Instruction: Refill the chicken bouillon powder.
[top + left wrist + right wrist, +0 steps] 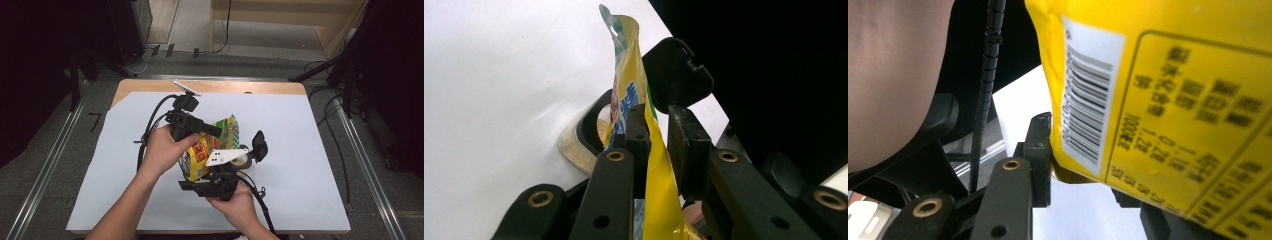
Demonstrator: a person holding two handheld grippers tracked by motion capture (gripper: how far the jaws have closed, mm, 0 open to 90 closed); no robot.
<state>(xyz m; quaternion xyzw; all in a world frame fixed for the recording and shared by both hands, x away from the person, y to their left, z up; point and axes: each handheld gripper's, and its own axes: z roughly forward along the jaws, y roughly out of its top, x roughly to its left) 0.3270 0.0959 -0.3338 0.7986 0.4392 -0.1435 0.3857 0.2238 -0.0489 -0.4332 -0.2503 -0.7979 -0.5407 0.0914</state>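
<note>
Both tools have hold of the yellow snack bag [212, 150], which hangs above the middle of the counter [300, 150], over a roll of tape [243, 161]. The left hand-held gripper [658, 142] pinches the bag's upper edge between nearly closed jaws; the right hand-held gripper [1088, 165] clamps its lower part by the barcode, jaws somewhat wider. This looks like the tearing-open or spreading step, and the next move would call for pulling the hands apart without slipping. Beyond the white-covered counter lie grey floor, metal rails [370, 170], cables and dark curtains.
</note>
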